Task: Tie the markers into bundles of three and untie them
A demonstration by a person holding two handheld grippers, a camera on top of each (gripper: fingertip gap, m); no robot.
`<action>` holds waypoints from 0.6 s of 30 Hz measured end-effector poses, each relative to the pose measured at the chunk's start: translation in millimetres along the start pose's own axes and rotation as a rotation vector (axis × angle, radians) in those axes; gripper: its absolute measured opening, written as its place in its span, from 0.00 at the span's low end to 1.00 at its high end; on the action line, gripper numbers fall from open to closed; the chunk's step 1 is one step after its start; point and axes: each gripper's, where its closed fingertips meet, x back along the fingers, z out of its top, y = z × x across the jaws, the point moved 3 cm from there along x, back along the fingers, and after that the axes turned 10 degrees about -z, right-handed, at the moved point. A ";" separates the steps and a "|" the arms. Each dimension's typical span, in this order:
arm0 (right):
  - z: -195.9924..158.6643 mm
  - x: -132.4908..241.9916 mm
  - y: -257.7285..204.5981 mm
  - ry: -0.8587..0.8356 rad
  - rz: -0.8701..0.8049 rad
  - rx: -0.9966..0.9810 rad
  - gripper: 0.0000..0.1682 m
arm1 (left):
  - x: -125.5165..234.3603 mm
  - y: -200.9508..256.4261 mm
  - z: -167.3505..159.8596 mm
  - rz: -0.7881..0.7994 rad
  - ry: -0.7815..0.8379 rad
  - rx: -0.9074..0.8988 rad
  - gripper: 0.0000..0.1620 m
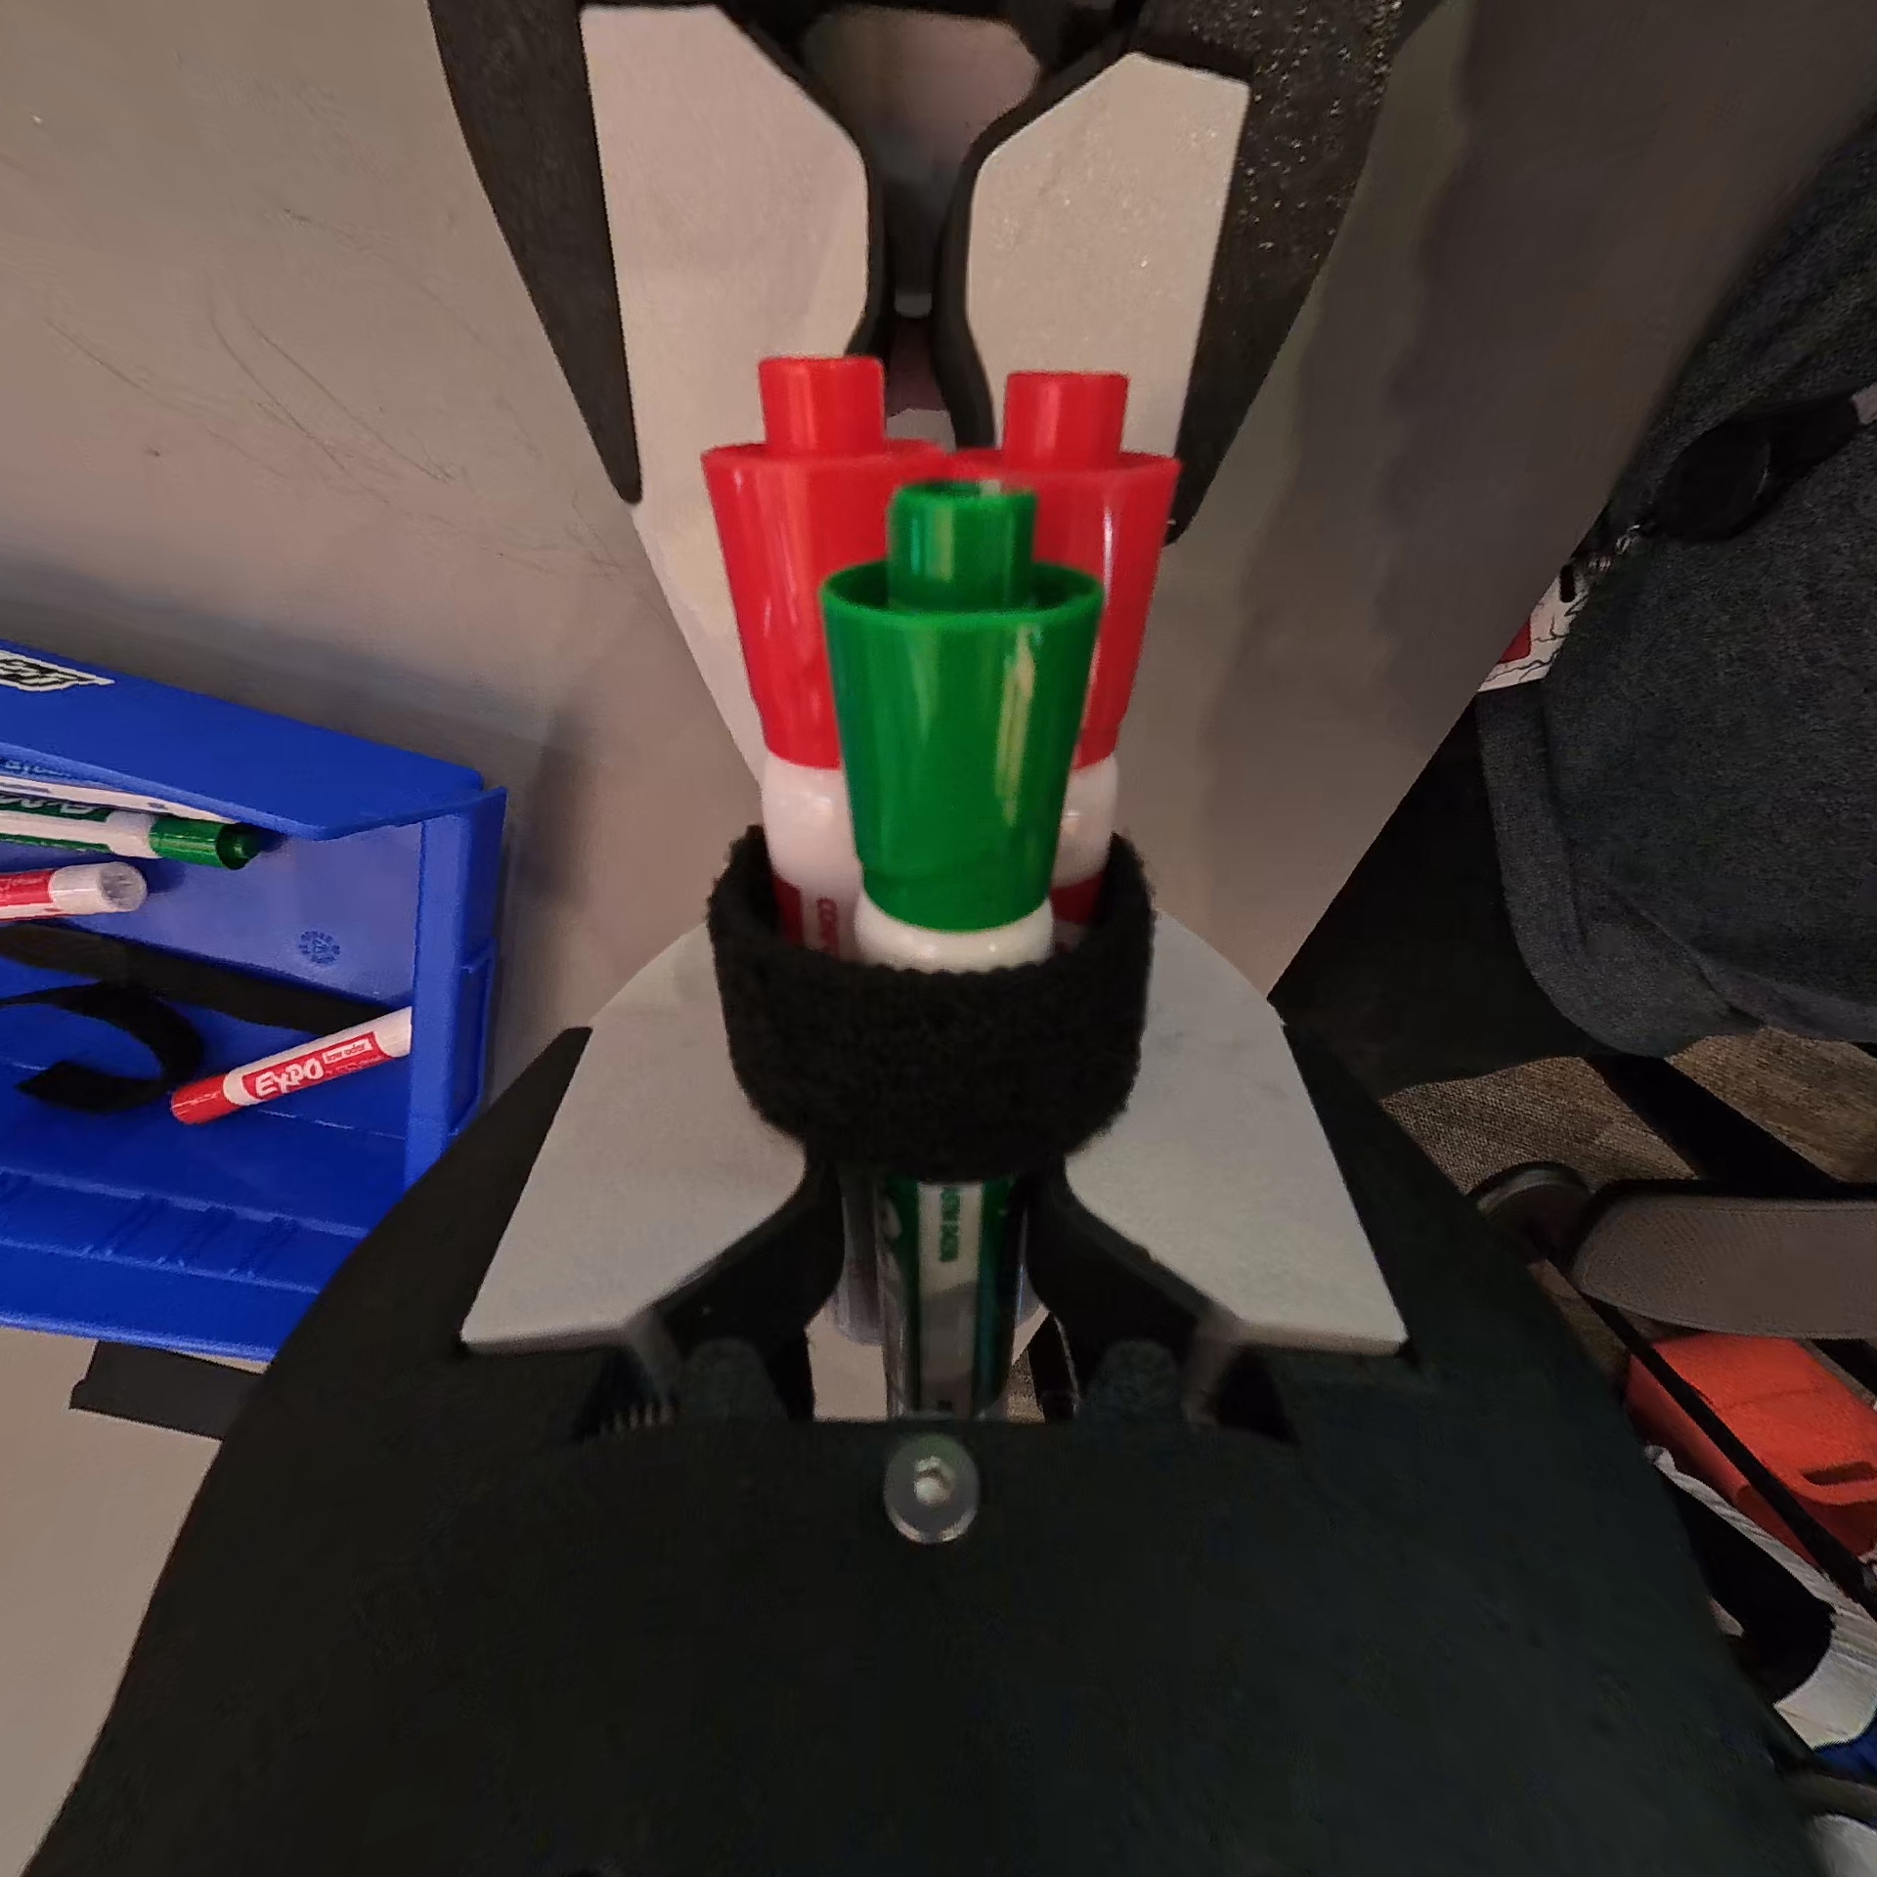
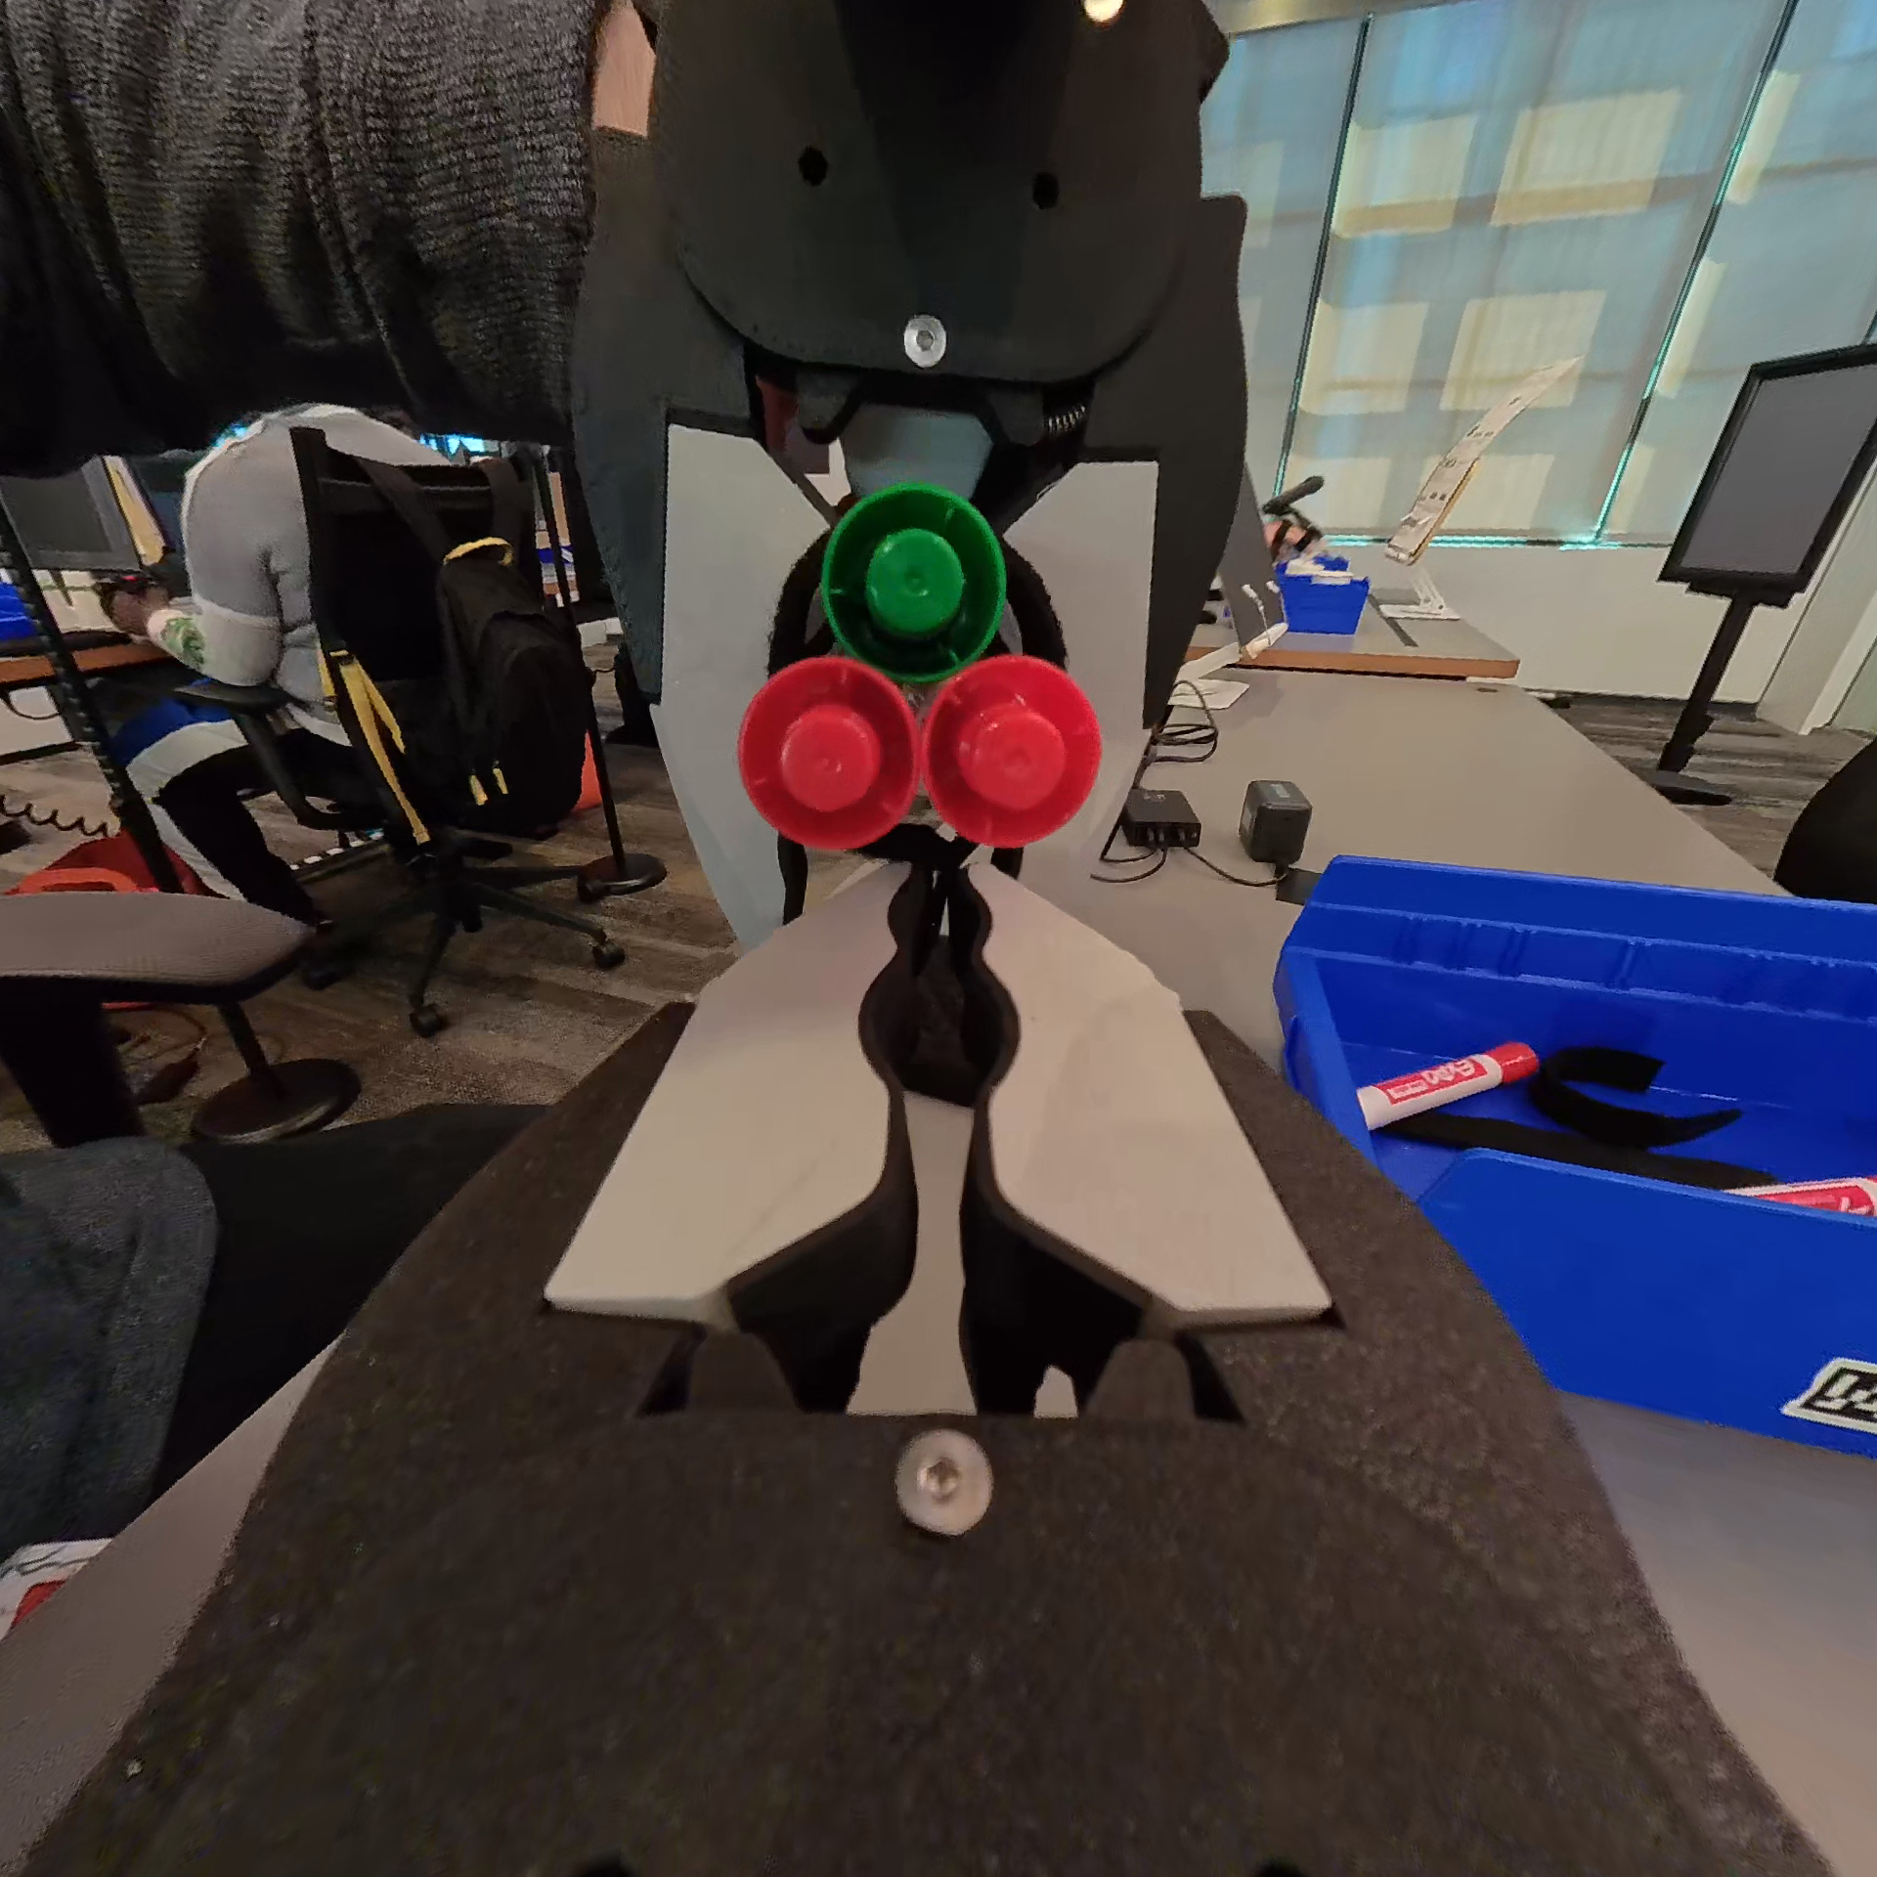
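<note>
Clamping marker bundle (image 1: 940, 813), left gripper (image 1: 934, 1209)

You see glossy plastic caps on the green marker (image 1: 960, 752) and the two red markers (image 1: 802, 599). Around them the black strap (image 1: 929, 1066) looks like fuzzy, matt cloth. Left of that strap, the blue bin (image 1: 254, 1016) is smooth, shiny plastic. The left gripper (image 1: 929, 1310) shows grainy matt black, probably foam, with smooth grey finger faces.
</note>
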 end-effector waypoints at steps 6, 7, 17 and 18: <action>-1.3 -1.3 0.9 -0.004 -0.006 -0.013 0.09 | -3.1 -2.6 -2.4 -0.013 -0.006 0.010 0.25; -2.0 -1.5 0.7 -0.004 -0.010 -0.009 0.09 | -3.3 -3.0 -2.3 -0.018 -0.001 0.014 0.26; -5.6 -0.7 1.9 -0.011 0.001 -0.027 0.02 | -2.4 -4.6 -1.3 -0.018 0.020 0.020 0.26; -6.1 -0.8 2.0 -0.013 0.002 -0.026 0.01 | -3.3 -4.6 -1.9 -0.017 0.017 0.019 0.27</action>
